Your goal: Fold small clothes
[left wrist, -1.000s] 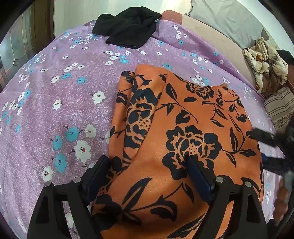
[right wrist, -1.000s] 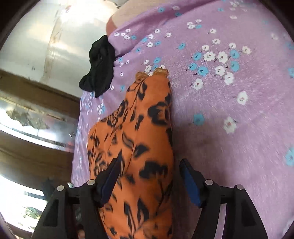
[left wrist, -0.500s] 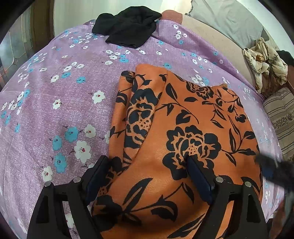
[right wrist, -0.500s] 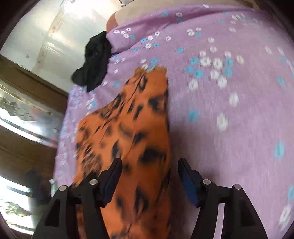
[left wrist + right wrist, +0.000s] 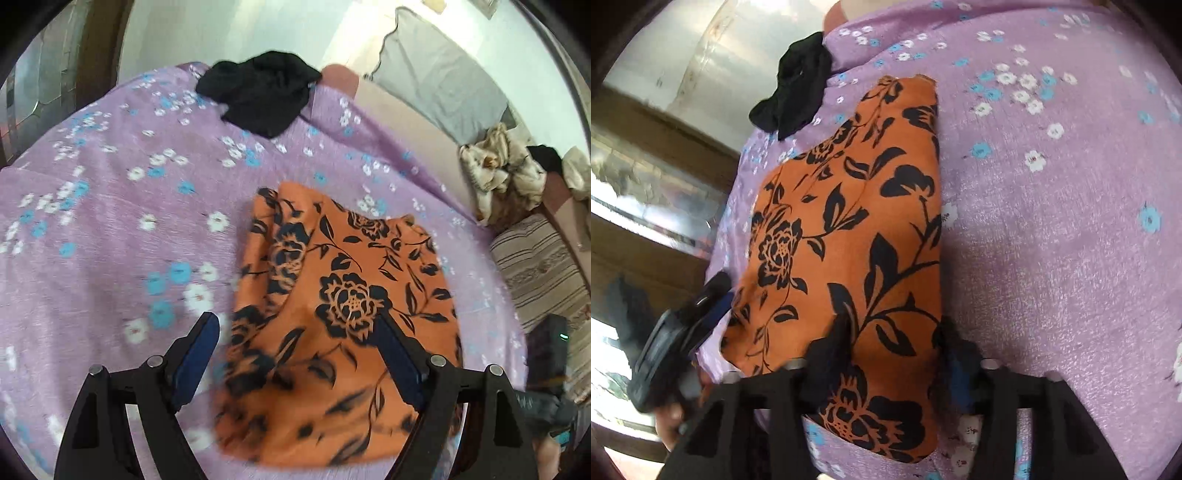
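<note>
Lifted back since a second ago, the left gripper (image 5: 295, 343) now shows more bedsheet, and the orange floral garment (image 5: 343, 314) lies smaller ahead of it, folded flat; its fingers stand wide apart, gripping nothing, the right finger (image 5: 397, 354) over the cloth and the left one beside its edge; the right gripper (image 5: 894, 354) hangs spread over the garment's (image 5: 849, 236) near corner, empty too; beyond, a black garment (image 5: 258, 92) sits at the far edge of the purple flowered bedsheet (image 5: 110, 221); right of the left gripper lie a grey pillow (image 5: 436, 74) and crumpled beige cloth (image 5: 498, 173).
</note>
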The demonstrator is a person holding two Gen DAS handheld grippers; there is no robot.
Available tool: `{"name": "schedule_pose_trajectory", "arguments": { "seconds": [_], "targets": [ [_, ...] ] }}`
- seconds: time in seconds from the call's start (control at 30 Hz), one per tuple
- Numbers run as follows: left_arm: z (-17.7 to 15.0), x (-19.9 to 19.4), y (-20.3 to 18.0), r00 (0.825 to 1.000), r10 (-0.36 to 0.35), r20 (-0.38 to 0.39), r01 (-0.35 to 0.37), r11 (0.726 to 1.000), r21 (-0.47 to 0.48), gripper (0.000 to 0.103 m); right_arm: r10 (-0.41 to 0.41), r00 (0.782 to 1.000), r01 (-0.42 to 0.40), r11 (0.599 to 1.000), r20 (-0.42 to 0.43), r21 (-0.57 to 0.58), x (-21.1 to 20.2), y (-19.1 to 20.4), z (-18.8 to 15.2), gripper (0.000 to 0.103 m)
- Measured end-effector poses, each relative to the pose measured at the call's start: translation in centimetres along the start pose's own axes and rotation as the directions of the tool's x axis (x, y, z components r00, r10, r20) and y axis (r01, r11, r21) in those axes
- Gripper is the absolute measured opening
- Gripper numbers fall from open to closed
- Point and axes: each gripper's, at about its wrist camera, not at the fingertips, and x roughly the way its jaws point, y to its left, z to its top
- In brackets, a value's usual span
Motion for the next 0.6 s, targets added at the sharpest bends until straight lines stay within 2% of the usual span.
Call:
{"name": "schedule_pose_trajectory", "arguments": {
  "seconds": [0.2,0.3,0.37,0.5,0.6],
  "targets": [
    [-1.5,-1.2,4.1,0.994,-0.020,-0.104,0.011,0.996,-0.086,0.086,0.107,0.991,-0.112,0.992,0.084,0.053,-2.6,-1.9,-1.0,0.073],
    [-1.4,-0.3,5.0,0.987,-0.065,-0.144,0.049,0.992,-0.117,0.086,0.133,0.987,-0.139,0.988,0.087,0.062,-3.1,-2.4,-0.5,0.073],
    [-0.5,1.0,5.1,0.979,-0.113,-0.169,0.090,0.986,-0.138,0.086,0.139,0.986,-0.144,0.988,0.088,0.057,-3.1,-2.3,0.2,0.073],
    [1.6,3.3,4.5,0.968,-0.156,-0.197,0.131,0.982,-0.136,0.086,0.145,0.986,-0.148,0.988,0.077,0.033,-2.3,-1.5,2.1,0.073],
    [2.5,6.0,4.7,0.952,-0.188,-0.243,0.150,0.975,-0.166,0.085,0.133,0.990,-0.134,0.991,0.051,0.015,-0.9,-1.1,3.4,0.073]
  ]
}}
